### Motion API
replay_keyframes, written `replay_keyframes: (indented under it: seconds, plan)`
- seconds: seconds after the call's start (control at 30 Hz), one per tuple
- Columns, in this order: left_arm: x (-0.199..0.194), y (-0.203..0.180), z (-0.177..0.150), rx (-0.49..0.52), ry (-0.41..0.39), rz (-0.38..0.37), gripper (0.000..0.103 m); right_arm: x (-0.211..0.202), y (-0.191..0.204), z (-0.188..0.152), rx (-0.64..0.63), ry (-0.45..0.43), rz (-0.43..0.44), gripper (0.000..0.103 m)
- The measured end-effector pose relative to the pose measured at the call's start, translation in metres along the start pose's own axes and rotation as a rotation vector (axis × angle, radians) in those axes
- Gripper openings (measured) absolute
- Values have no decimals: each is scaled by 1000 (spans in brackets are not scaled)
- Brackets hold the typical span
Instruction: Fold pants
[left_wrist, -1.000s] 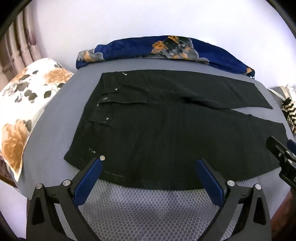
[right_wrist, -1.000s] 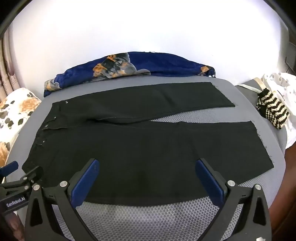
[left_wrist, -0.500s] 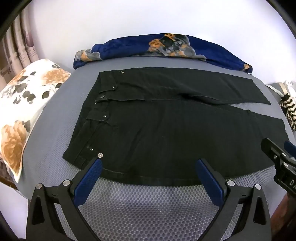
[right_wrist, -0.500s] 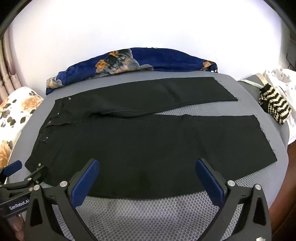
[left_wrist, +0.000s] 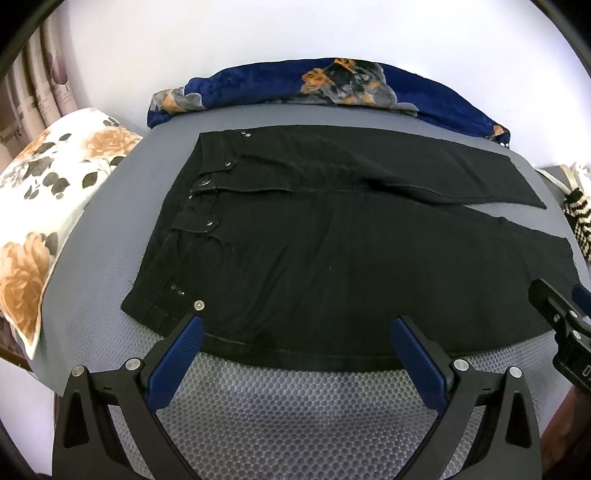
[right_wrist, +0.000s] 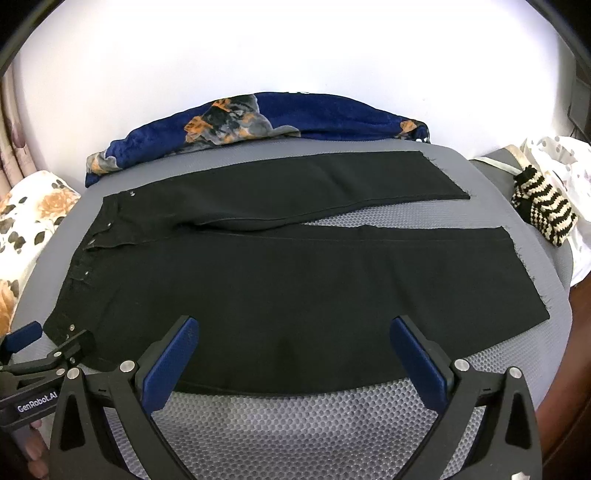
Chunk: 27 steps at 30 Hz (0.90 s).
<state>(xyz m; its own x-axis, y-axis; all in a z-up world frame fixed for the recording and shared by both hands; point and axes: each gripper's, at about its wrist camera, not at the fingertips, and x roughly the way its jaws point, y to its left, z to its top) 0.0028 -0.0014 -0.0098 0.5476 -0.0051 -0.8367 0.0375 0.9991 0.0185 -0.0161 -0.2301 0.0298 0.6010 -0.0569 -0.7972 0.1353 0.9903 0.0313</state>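
Black pants (left_wrist: 332, 251) lie flat on a grey mesh bed (left_wrist: 295, 413), waistband to the left, both legs running right; they also show in the right wrist view (right_wrist: 295, 280). My left gripper (left_wrist: 295, 325) is open and empty, hovering over the near edge of the pants by the waistband side. My right gripper (right_wrist: 293, 325) is open and empty over the near edge of the near leg. Each gripper shows at the edge of the other's view: the right one at the left view's right edge (left_wrist: 561, 317), the left one at the right view's left edge (right_wrist: 48, 350).
A blue floral blanket (left_wrist: 332, 88) lies bunched along the far edge by the white wall. A floral pillow (left_wrist: 40, 206) sits at the left. A black-and-cream striped knit item (right_wrist: 543, 206) and white cloth (right_wrist: 561, 158) lie at the right.
Both grippers have drawn back and risen slightly; more grey mesh shows in front of the pants' near edge. The pants have not moved.
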Motion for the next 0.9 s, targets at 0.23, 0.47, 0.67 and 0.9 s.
replay_keyframes:
  seconds: [0.23, 0.47, 0.67, 0.9]
  plan:
    - [3, -2, -1, 8, -1, 6, 100, 3, 1, 2, -5, 5, 8, 102]
    - [5, -3, -1, 14, 5, 6, 100, 4, 1, 1, -5, 6, 11, 102]
    - [6, -3, -3, 19, 0, 7, 100, 5, 1, 2, -3, 5, 14, 102]
    - [6, -3, -3, 17, 2, 6, 100, 4, 1, 1, -3, 8, 22, 102]
